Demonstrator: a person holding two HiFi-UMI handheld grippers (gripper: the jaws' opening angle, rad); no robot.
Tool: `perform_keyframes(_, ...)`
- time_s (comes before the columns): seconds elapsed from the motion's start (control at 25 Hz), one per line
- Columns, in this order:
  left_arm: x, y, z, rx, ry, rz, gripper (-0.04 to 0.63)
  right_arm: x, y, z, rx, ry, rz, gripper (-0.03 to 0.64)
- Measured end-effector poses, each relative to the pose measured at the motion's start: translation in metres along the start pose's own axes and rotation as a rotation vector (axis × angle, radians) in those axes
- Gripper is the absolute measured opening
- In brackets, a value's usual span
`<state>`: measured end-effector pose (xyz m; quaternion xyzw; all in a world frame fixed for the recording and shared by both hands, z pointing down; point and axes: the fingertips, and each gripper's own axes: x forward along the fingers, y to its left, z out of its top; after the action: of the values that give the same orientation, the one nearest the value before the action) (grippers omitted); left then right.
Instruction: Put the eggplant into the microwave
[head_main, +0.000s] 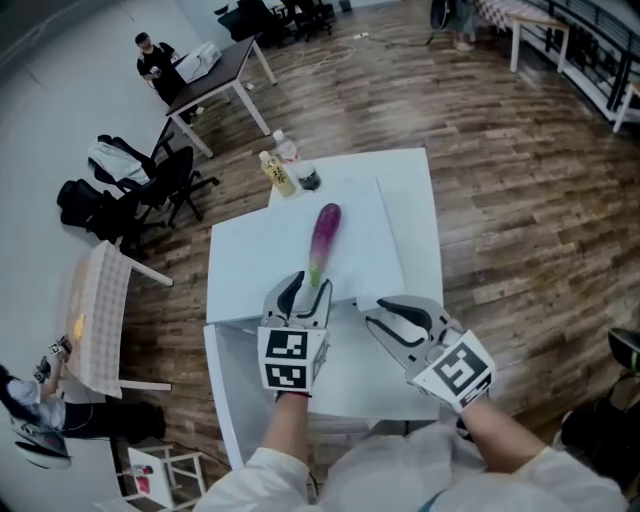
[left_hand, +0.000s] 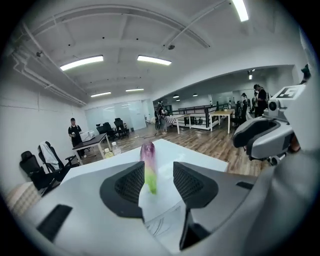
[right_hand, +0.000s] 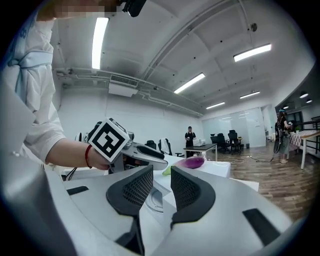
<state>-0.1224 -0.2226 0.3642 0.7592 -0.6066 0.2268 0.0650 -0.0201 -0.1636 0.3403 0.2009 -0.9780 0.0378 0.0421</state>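
The eggplant (head_main: 325, 235), purple with a green stem end, lies on the white table (head_main: 240, 270), stem end toward me. My left gripper (head_main: 308, 285) is right at that stem end. In the left gripper view its jaws are open (left_hand: 158, 167); the eggplant (left_hand: 148, 155) shows in the gap and neither pad touches it. My right gripper (head_main: 375, 312) hovers to the right, its jaws a narrow gap apart (right_hand: 161, 172) with nothing between them. The eggplant (right_hand: 192, 162) lies beyond it. Both grippers hang over a white box (head_main: 350, 385), apparently the microwave; its inside is hidden.
Two bottles (head_main: 283, 170) and a small dark object (head_main: 308, 180) stand at the table's far edge. Office chairs (head_main: 150, 190) and a desk with a person (head_main: 155, 55) are far left on the wooden floor. A small checked table (head_main: 100, 310) stands at the left.
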Motion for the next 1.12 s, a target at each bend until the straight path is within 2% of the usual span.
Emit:
perform_keyframes(0.16,0.014,0.008,-0.008,0.016,0.057,0.021,0.187,0.007,-0.006,-0.003,0.017,-0.006,-0.009,0.110)
perform_keyframes(0.36,0.029,0.015,-0.009,-0.009,0.101,0.032,0.193,0.015,-0.014,-0.005,0.036,-0.008,-0.013,0.110)
perform_keyframes(0.56,0.046,0.016,-0.018,0.019,0.211,0.032,0.193,0.018,-0.015,-0.002,0.046,-0.019,-0.009,0.112)
perform_keyframes(0.72,0.052,0.019,-0.028,0.046,0.263,0.048,0.185,0.018,-0.015,-0.001,0.049,-0.019,-0.012,0.110)
perform_keyframes(0.8,0.053,0.020,-0.030,0.063,0.269,0.060,0.152,0.017,-0.017,-0.002,0.053,-0.018,-0.016,0.112)
perform_keyframes(1.0,0.052,0.022,-0.031,0.085,0.245,0.069,0.138,0.016,-0.018,-0.005,0.060,-0.016,-0.019,0.110)
perform_keyframes(1.12,0.047,0.022,-0.032,0.072,0.221,0.058,0.132,0.017,-0.017,-0.006,0.052,-0.007,-0.013,0.110)
